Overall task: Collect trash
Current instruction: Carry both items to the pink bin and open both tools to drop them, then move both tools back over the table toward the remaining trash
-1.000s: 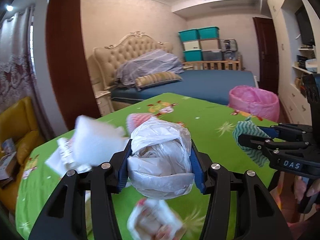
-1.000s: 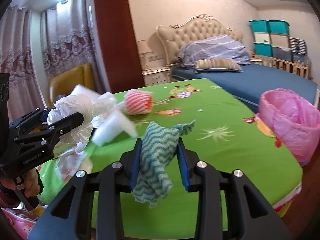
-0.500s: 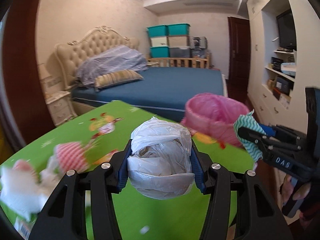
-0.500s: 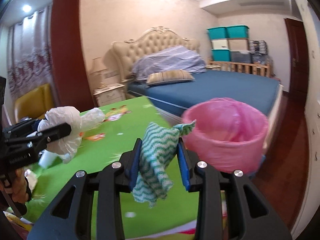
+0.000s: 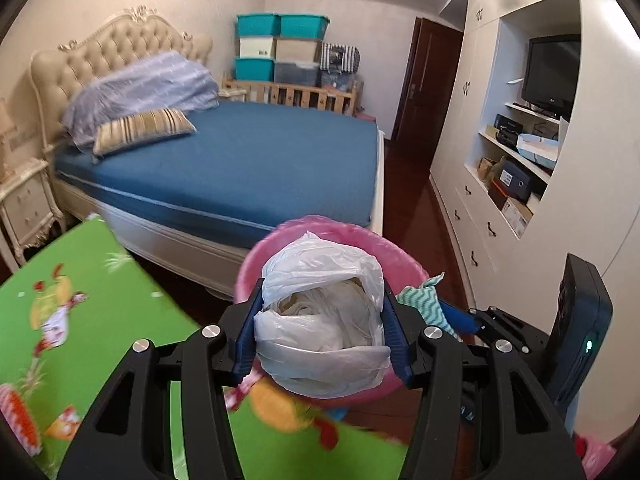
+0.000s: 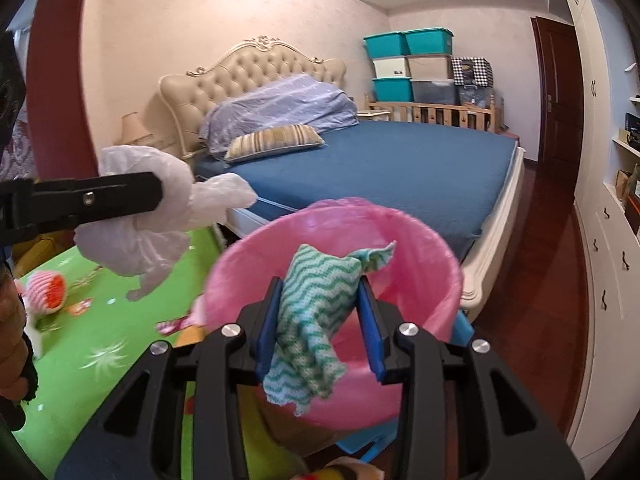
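My left gripper (image 5: 322, 330) is shut on a crumpled white plastic bag (image 5: 320, 320) and holds it in the air in front of a bin lined with a pink bag (image 5: 276, 244). The white bag also shows at the left of the right wrist view (image 6: 140, 216). My right gripper (image 6: 320, 324) is shut on a green-and-white zigzag cloth (image 6: 316, 312), held over the open mouth of the pink-lined bin (image 6: 420, 248). The cloth's tip shows in the left wrist view (image 5: 424, 300), just right of the white bag.
The green cartoon-print table (image 5: 80, 320) lies at the lower left; a red-and-white striped piece of trash (image 6: 46, 292) lies on it. Beyond the bin stand a blue bed (image 6: 400, 160), a dark wood floor (image 6: 540, 300) and white cabinets (image 5: 500, 160).
Both grippers have swung right from over the table to the pink-lined bin, each keeping its load. The bin is now close in front of both.
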Demonstrator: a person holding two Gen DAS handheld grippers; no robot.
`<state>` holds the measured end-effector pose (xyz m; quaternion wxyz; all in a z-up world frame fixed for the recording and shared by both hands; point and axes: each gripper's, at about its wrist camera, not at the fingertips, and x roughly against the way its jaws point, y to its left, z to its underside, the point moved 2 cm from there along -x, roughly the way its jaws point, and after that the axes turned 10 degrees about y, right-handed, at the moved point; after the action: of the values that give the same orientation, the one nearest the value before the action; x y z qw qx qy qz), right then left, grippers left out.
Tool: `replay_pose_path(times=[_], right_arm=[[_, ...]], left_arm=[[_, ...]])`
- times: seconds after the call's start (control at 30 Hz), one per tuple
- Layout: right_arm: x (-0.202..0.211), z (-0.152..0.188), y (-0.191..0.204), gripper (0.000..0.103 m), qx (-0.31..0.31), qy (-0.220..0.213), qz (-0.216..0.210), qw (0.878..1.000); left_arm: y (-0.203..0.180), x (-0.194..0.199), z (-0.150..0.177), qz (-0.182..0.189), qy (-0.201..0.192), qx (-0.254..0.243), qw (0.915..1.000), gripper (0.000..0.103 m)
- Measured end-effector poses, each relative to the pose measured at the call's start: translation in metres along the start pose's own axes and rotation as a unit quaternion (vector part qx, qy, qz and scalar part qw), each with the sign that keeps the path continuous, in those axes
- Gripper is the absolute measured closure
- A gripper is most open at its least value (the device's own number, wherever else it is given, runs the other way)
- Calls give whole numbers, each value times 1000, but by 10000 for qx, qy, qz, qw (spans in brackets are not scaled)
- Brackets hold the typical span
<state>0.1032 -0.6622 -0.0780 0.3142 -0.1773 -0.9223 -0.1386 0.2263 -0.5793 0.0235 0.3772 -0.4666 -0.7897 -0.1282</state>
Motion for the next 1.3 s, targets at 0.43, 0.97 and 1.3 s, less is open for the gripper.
replay_pose_path(times=[0.43,0.97,1.3], right_arm=[[-16,-3,-13,25,152,23,43,9999],[101,28,84,4,271,-729,-304,9965],[112,61,228,4,1105,-355,-1384,9836]], left_arm=[[22,-44,-22,-270,80,438,9986,13],[30,164,103,-2365,-1097,-527,9640,6],[112,313,226,-3048,-1320,539,9417,6]])
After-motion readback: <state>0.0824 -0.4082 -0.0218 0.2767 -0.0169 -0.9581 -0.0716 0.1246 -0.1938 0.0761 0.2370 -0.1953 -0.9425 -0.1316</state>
